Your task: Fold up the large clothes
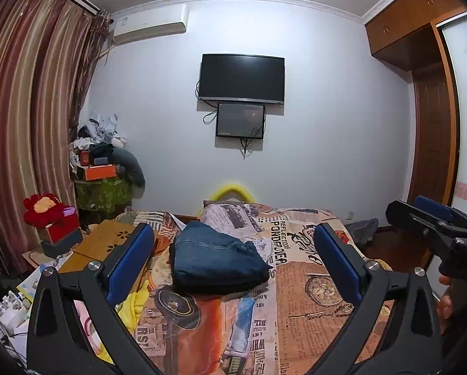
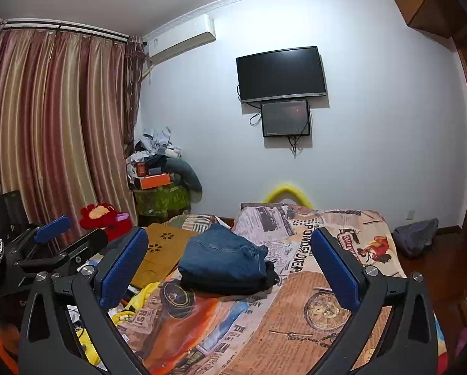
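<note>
Denim jeans (image 1: 216, 257) sit folded mid-bedspread (image 1: 321, 284); left gripper (image 1: 233, 259) and right gripper (image 2: 230, 265), both spread wide and empty, could snag that loose top layer.

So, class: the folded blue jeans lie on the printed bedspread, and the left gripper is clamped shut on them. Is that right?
Not quite. The folded blue jeans do lie on the printed bedspread, but the left gripper is open and holds nothing; the left wrist view shows its fingers spread wide, clear of the denim.

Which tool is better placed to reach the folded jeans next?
Marginally the left tool, a judgement: the jeans sit centred between its open jaws; the right tool sees them slightly left.
</note>
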The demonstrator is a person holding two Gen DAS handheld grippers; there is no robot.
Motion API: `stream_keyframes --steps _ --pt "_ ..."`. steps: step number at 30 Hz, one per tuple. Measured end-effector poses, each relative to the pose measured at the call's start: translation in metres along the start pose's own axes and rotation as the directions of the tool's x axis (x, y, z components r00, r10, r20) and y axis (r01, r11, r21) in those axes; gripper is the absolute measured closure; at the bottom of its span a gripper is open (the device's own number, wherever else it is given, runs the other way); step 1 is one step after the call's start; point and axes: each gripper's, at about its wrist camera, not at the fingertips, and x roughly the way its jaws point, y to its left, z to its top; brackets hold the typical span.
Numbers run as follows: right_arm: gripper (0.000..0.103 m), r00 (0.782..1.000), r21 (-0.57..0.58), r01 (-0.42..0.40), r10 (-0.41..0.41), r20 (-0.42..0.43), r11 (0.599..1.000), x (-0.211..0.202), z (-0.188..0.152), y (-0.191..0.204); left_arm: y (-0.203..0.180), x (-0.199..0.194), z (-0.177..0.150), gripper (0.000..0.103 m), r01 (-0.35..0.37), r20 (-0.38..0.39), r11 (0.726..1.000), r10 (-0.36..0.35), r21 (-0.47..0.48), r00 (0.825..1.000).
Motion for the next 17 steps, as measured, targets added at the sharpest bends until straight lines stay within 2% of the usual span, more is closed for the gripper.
stream_keyframes --steps 17 --pt "0.0 1.0 -0.006 0.005 -0.005 -0.022 1.0 0.0077 -0.0028 0.0008 0.0023 0.0073 -0.0061 0.001 0.009 -0.022 1.0 -0.009 -0.002 1.0"
